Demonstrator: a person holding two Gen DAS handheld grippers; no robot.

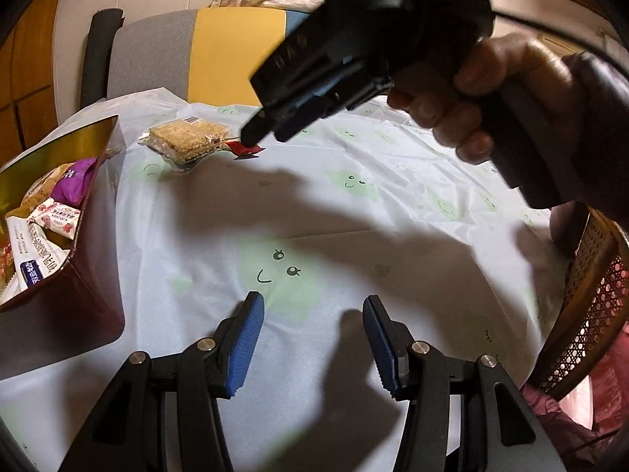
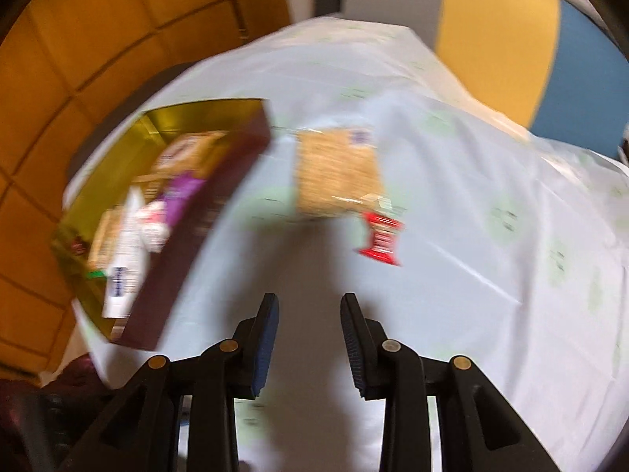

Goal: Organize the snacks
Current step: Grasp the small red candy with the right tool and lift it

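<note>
Right gripper [image 2: 309, 314], jaws parted and empty, nearer; red snack packet [image 2: 380, 239] lies at one o'clock, long axis roughly twelve-to-six.

Tabletop [image 1: 393, 204] under a pale cloth with green smiling faces, bearing a maroon box [image 1: 84, 299] of snacks, a clear-wrapped cereal bar [image 1: 188, 139] and a small red packet [image 2: 380, 238].

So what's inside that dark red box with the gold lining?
The box holds several wrapped snacks: a purple packet, a pink-and-white one, and a white packet with blue print. Whatever lies beneath them, and the box's bottom, is covered.
</note>
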